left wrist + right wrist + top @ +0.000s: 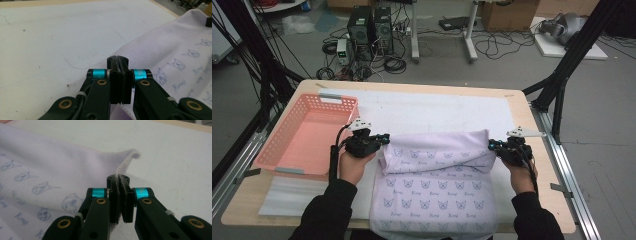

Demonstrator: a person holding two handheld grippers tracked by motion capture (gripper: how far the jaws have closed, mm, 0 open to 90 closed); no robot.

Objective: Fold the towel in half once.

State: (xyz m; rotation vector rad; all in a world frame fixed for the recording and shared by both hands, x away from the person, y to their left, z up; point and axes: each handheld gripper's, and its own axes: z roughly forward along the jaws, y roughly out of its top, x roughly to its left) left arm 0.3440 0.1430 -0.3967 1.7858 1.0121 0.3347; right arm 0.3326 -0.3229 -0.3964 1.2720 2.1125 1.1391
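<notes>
High view: a pale lilac cloth (437,185) with a small cat-face print lies on the white mat (437,107) of the tabletop (537,165), near edge hanging off the person's side. Its far part is folded back toward the person, so the fold line runs left to right between the two hands. Left tongs (384,137) clenched on the left end of that folded edge, right tongs (492,145) clenched on the right end. One hand per corner, neither nearer than the other; the cloth's body lies toward the person from both.

Left gripper view: left tongs (117,60) pressed together, lilac fabric (180,50) running off to the right and a bit showing under the pads. Right gripper view: right tongs (118,178) pinched on the stitched hem of the cloth (50,167), corner poking out just beyond the tips.

The long axis of the held edge is across the table, so my read is that any coming fold or carry goes along the near–far line, both hands together.

Pink basket (307,135) sits just left of the left hand, apart from the cloth.

Writing: small script word under each cat face, looks like "Kimi" or similar, too blurred to be sure. No other labels readable.
</notes>
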